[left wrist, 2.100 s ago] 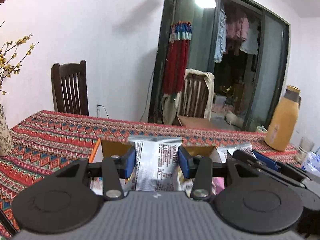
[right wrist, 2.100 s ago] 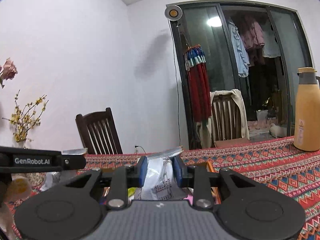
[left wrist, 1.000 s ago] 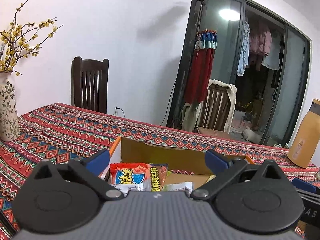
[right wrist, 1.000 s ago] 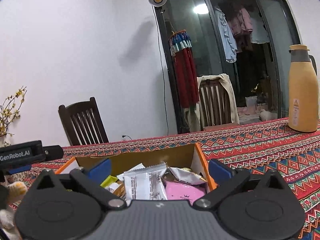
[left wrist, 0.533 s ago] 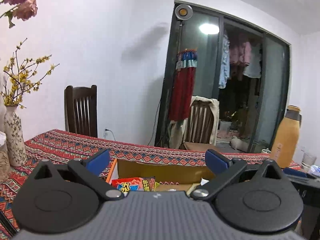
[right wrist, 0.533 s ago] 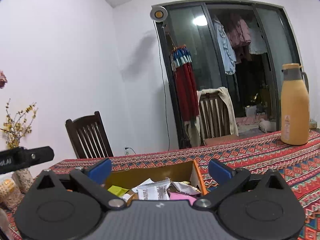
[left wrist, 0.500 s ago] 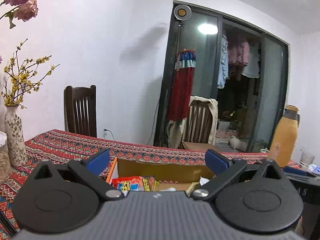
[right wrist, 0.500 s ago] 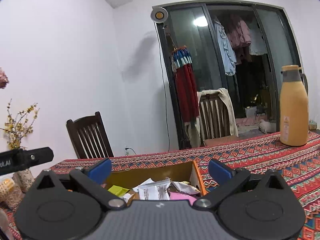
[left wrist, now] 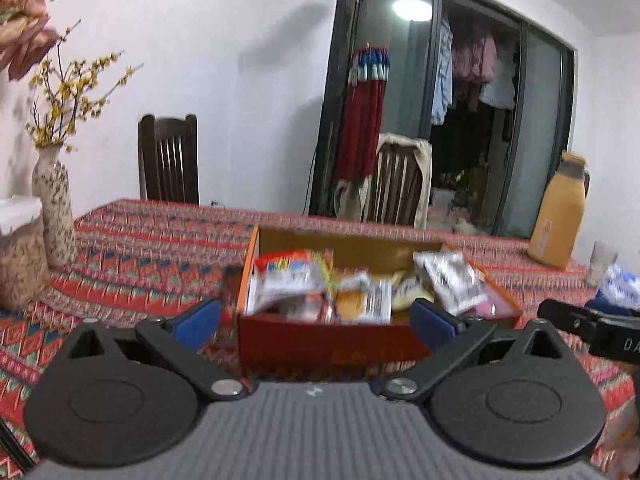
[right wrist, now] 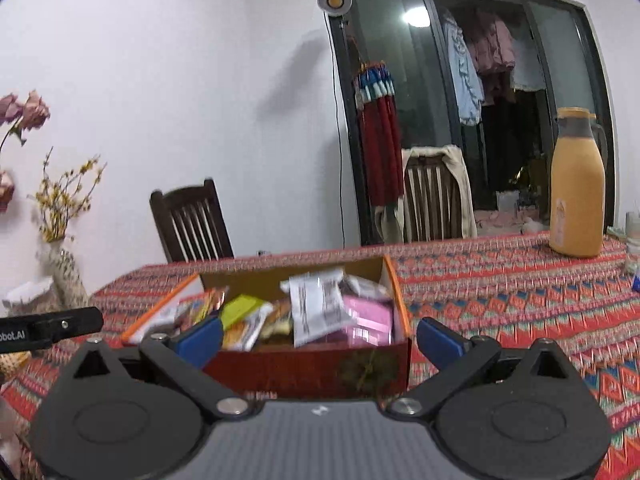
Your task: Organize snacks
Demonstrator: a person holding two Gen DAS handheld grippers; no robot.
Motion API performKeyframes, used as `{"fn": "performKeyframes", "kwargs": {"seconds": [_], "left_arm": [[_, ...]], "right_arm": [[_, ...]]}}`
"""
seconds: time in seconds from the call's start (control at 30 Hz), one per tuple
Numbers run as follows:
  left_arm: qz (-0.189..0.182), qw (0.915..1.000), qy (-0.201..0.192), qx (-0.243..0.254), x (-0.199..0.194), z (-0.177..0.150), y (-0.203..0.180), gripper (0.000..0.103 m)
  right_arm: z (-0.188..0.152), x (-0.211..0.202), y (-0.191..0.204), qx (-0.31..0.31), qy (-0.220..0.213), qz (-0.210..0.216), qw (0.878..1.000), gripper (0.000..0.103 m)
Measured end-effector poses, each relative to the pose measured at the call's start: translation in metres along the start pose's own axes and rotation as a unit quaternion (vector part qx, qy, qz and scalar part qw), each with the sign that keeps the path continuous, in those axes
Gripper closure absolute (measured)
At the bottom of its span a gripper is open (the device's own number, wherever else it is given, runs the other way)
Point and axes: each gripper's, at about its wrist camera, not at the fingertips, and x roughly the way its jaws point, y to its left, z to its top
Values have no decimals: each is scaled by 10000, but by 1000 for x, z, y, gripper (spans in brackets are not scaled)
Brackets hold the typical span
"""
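A: Report legibility of the snack packets (left wrist: pixel 320 288) in the left wrist view.
B: Motion-blurred. Printing on every wrapper is unreadable.
A: The red box (left wrist: pixel 328 344)?
B: The gripper body hides its lower front; the floor is buried under packets.
A: Right wrist view?
B: The white packet (right wrist: pixel 316 308) carries dark print, too soft to read. The pink packet (right wrist: pixel 368 320) is partly covered by it.
A: Frame edges?
B: The black bar (right wrist: pixel 48 328) at the left is cut off, lettering truncated. The glass (right wrist: pixel 633 240) is clipped at the right.
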Motion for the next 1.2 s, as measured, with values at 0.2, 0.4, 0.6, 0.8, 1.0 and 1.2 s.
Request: {"fn": "performKeyframes", "kwargs": {"seconds": [0.2,0.4,0.6,0.8,1.0,1.2], "left_arm": [[-15,9993,362,-77,-3,-26,8,0],[-125,9985,525,-91,-9,-38,6,0],[-198,9978,624,-77,-13,-45,4,0],[-203,9977,637,-78,-16,-48,4,0],[-204,9976,664,-69,-18,-51,5,0],[-227,9975,666,-51,-18,-51,4,0]], "right_arm": [[-26,-3,0,21,398,-29,9992,0],[-39,-5,5,21,610,-5,9981,0],[-43,-7,14,-47,687,51,9976,0],[-44,-9,16,-57,702,59,9975,0],[-46,-11,16,-45,724,61,9973,0],[-46,-11,16,-36,741,54,9972,0]]}}
